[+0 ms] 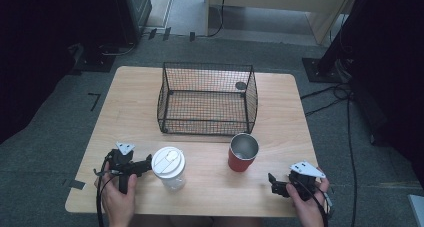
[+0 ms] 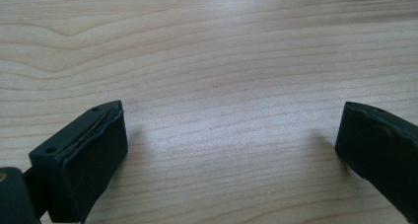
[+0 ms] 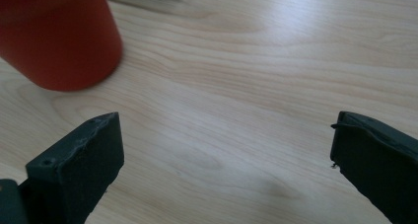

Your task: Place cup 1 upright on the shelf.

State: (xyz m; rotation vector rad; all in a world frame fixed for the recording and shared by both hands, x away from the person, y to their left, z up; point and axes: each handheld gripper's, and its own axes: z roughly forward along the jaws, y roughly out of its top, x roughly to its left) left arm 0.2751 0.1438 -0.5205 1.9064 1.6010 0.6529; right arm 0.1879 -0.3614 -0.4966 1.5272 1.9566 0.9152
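Red cup [image 1: 243, 153] ahead of low, open right gripper [image 1: 273, 183]

1. Light wooden table [image 1: 135, 94], rounded corners, visible grain, soft glare on the top.
2. Grey carpet floor [image 1: 65, 117] all around the table, black tape marks [image 1: 94, 100] on it left of the table.
3. Black cables [image 1: 330, 99] trail over the carpet at right, near a dark stand base [image 1: 320, 69].
4. Pale wooden furniture [image 1: 280, 4] at the far top, paler floor strip beside it.
5. Dark equipment [image 1: 132, 9] at top left; both sides of the room in deep shadow.
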